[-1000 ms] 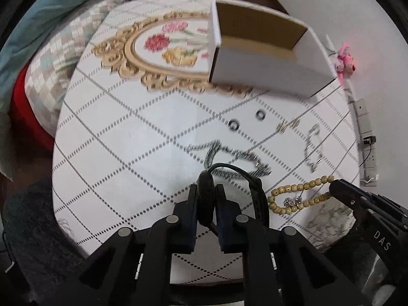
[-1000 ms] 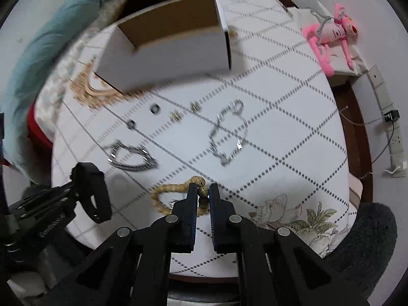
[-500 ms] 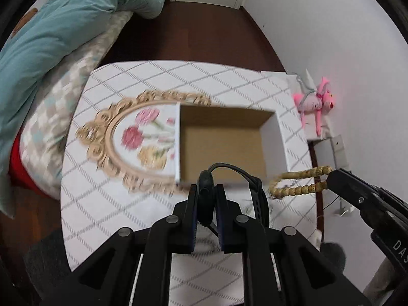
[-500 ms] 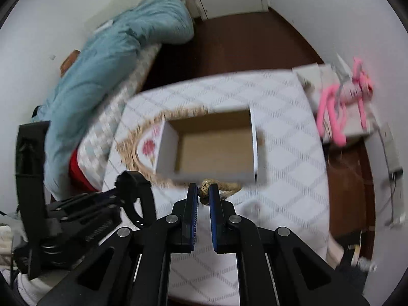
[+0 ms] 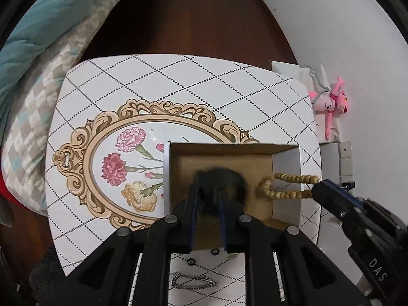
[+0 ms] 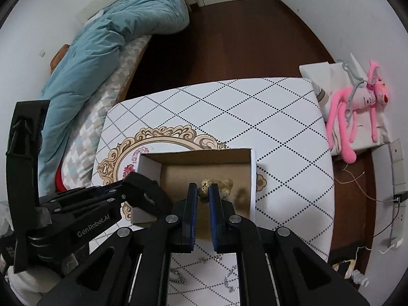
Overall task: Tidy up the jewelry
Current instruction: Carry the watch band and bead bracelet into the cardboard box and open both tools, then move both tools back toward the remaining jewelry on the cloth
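Note:
A white cardboard box point(image 5: 285, 163) with a brown inside stands open on the patterned table. My left gripper point(image 5: 207, 178) hangs over the box with its fingers parted, and a blurred black bracelet point(image 5: 227, 178) sits just ahead of them inside the box. My right gripper point(image 6: 203, 191) is shut on a string of tan wooden beads point(image 6: 205, 187) above the box point(image 6: 252, 176). In the left wrist view the beads point(image 5: 285, 186) hang across the box's right wall.
Silver chains point(image 5: 193, 283) and small rings point(image 5: 215, 252) lie on the table point(image 5: 178, 76) in front of the box. A bed with a teal quilt point(image 6: 102, 51) is at the left. A pink plush toy point(image 6: 357, 107) lies at the right.
Both grippers rose from the table and moved over the box. The left gripper's jaws opened and the black bracelet left them. The right gripper still holds the beads.

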`<state>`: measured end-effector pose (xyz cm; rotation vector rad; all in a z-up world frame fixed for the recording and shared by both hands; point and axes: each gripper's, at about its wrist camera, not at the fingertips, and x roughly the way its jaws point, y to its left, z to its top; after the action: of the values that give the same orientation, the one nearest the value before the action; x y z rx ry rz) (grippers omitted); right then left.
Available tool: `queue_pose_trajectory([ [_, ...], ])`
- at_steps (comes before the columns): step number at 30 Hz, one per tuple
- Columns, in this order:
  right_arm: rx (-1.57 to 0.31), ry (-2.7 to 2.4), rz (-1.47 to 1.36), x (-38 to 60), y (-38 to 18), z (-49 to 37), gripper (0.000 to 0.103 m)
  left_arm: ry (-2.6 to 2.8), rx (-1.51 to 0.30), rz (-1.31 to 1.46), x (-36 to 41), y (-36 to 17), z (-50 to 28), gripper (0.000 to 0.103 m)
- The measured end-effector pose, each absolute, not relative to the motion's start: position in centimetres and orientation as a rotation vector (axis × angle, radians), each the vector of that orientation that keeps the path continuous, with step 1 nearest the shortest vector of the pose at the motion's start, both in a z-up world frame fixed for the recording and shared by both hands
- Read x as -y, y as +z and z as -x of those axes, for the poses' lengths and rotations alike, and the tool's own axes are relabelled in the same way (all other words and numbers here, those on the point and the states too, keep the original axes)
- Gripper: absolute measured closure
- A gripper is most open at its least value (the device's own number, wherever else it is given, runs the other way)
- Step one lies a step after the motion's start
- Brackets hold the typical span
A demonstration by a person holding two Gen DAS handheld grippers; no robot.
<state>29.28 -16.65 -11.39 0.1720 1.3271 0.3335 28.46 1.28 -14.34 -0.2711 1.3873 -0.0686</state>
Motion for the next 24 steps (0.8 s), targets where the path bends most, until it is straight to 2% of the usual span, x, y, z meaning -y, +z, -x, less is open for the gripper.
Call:
queue_pose_trajectory([
  [1,-1.333,0.340,-0.182,16.7,-11.7,-29.5,0.094,-0.064,-1.388,0.269,-1.3,-14.3,-28.6,0.087],
  [3,-1.372,0.371,-0.209,16.7,-12.6,-30.1,0.093,-0.042,-1.391,0.239,-1.2,-14.2,-28.8,0.062],
  [4,-1.398,0.372,-0.214,16.7,-13.2,-30.4,0.093,-0.028,-1.377,0.222,-1.1,-13.9,-28.7,0.038],
  [5,-1.415,0.369,-0.211,16.7,-13.7,-30.6,0.093,-0.018,-1.365,0.211,-1.2,-13.7,-28.7,0.031],
  [7,-1.455,0.356,-0.201,16.7,-14.7,-30.7,0.092,-0.011,-1.328,0.192,-1.3,-13.1,-28.3,0.031],
  [9,-1.460,0.335,-0.179,16.8,-15.0,-30.4,0.076,0.011,-1.315,0.161,-1.3,-13.0,-28.0,0.026],
  [10,-1.452,0.321,-0.162,17.0,-15.1,-30.1,0.058,0.023,-1.301,0.149,-1.5,-13.0,-27.8,0.021],
  [11,-1.440,0.304,-0.147,17.1,-15.1,-29.8,0.045,0.033,-1.285,0.141,-1.6,-12.9,-27.5,0.018],
  [13,-1.418,0.260,-0.096,17.2,-15.0,-29.3,0.041,0.056,-1.260,0.114,-1.8,-13.0,-27.0,0.002],
  [15,-1.400,0.198,-0.027,17.1,-15.2,-28.5,0.036,0.073,-1.237,0.084,-1.8,-13.2,-26.5,0.000],
  [17,-1.384,0.137,0.043,17.1,-15.5,-27.8,0.010,0.097,-1.231,0.050,-1.9,-13.6,-25.9,0.000],
  [24,-1.359,0.072,0.107,17.0,-16.8,-25.8,0.000,0.116,-1.226,0.023,-2.1,-14.6,-24.3,0.000],
])
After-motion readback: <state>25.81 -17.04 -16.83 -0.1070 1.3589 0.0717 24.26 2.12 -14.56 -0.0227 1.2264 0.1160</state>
